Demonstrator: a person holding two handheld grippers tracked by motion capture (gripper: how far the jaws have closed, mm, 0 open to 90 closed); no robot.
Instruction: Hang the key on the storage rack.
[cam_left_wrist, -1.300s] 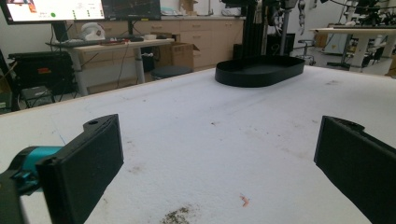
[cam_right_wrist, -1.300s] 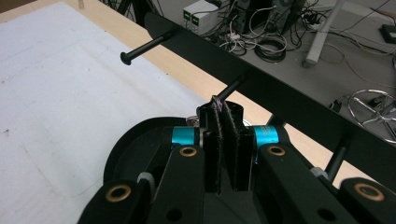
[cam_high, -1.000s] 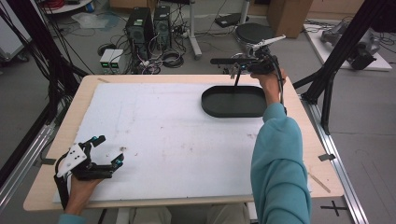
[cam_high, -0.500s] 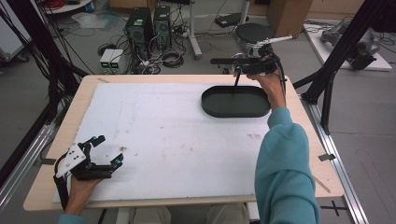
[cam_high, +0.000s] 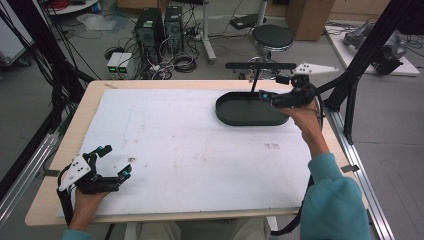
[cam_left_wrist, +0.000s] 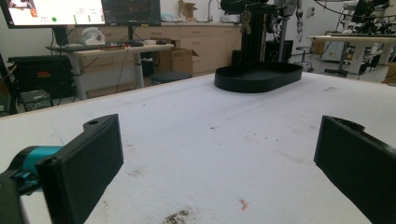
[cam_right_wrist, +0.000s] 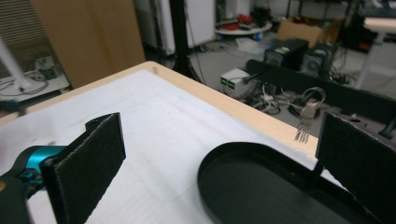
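Two claws are working over a white tabletop (cam_high: 175, 140). The right claw (cam_high: 272, 86) is hovering at the far right corner. Its jaws have just been opening and are now standing wide, with nothing between the pads.

The task's thing is a small bunch of keys (cam_right_wrist: 308, 119). It is hanging from the crossbar (cam_high: 260, 65) of a black stand, which is rising out of an oval tray (cam_high: 225, 112) near the far edge. In the right gripper view the keys are dangling just beyond the claw's opening, towards the far edge and close to the right-hand pad. The tray's rim is lying below the jaws. Tray and crossbar are both running their long axes along the far edge.

The right hand is much the nearer. The left claw (cam_high: 116, 161) is resting near the near left corner, well apart from the stand, jaws wide and empty. Its own view is looking across the bare surface at the tray (cam_left_wrist: 259, 77).

The surface is showing faint stains and crumbs near the left claw. Beyond the far edge, computer towers, cables and a stool are standing on the floor.
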